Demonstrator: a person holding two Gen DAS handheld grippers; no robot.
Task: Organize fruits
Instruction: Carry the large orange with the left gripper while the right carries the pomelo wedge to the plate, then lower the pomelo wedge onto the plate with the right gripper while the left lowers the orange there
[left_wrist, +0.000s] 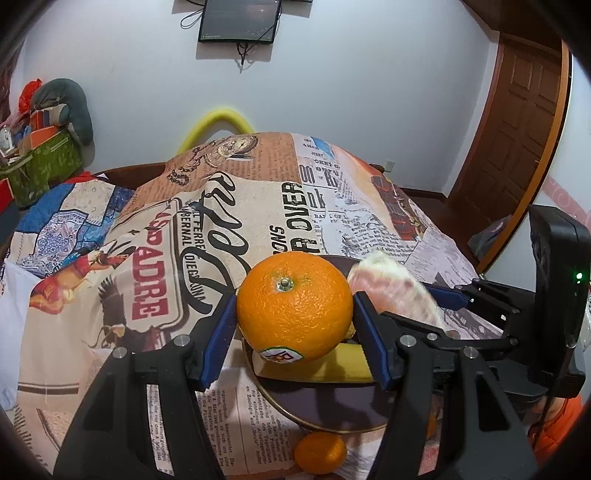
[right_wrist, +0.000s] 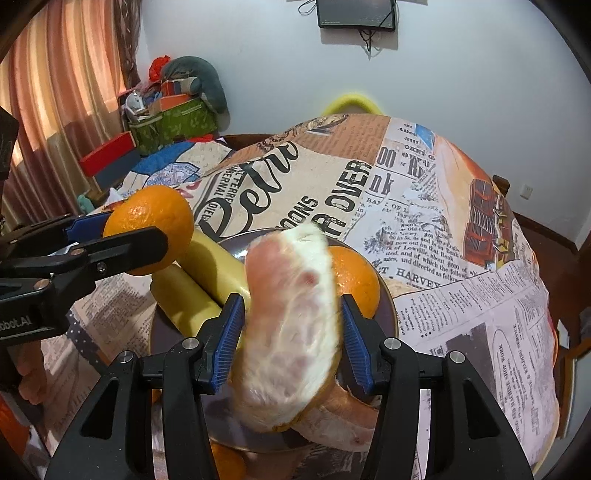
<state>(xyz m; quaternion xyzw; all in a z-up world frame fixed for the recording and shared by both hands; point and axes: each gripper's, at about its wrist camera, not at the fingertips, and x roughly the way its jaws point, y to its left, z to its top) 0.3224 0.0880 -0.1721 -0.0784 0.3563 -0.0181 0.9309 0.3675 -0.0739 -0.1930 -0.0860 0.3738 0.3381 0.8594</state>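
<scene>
Left gripper (left_wrist: 295, 325) clamped on a large orange (left_wrist: 294, 306): round, pebbled rind, green stem nub facing the camera, oval sticker low on its skin. Ribbed blue pads (left_wrist: 221, 332) press both flanks. The fruit hangs above the near edge of a dark round plate (left_wrist: 332, 410) with a thin brassy rim.

Right gripper (right_wrist: 291, 339) grips a peeled pomelo wedge (right_wrist: 291, 317): pale pink flesh under fuzzy white pith, crescent-shaped, slightly blurred. It sits over the same plate.

On the plate: two smooth yellow bananas (right_wrist: 207, 273) lying side by side, another orange (right_wrist: 354, 284) behind the wedge, a second peeled wedge (right_wrist: 343, 421) beneath it.

A small glossy mandarin (left_wrist: 320, 452) rests on the cloth just off the plate's rim. Tablecloth (left_wrist: 258, 192) is matte fabric, newspaper-collage print.
</scene>
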